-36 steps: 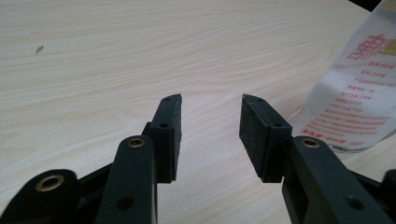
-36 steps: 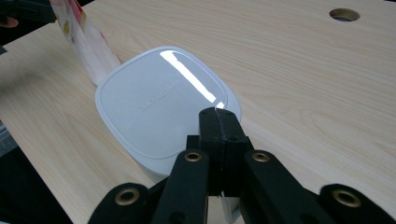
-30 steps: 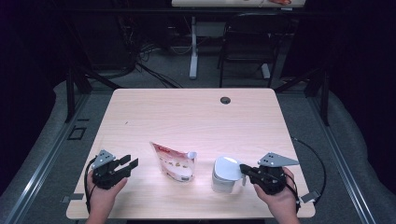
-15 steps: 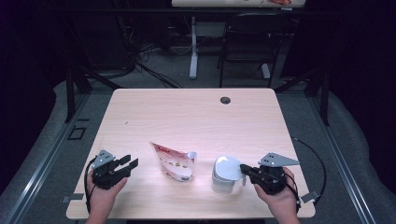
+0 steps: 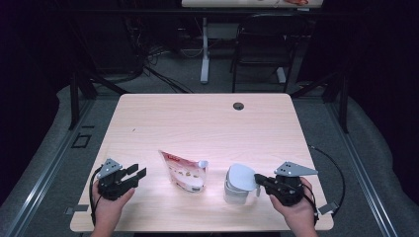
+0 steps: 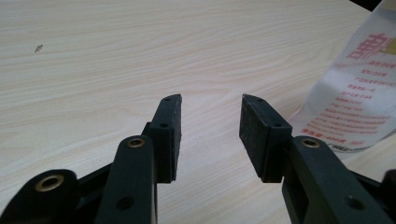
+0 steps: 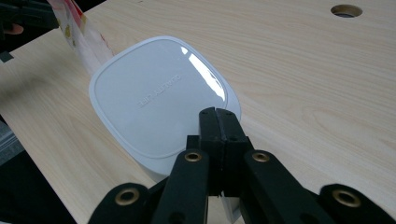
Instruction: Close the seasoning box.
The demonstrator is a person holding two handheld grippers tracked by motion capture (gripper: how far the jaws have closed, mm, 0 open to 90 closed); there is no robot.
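Nothing moved; container (image 5: 239,183) near table (image 5: 197,118) edge.

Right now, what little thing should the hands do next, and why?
Probably lift the white lid with the right gripper. Its jaws are shut at the lid's edge, on top of the white container, while the left gripper waits open beside the spouted pouch.
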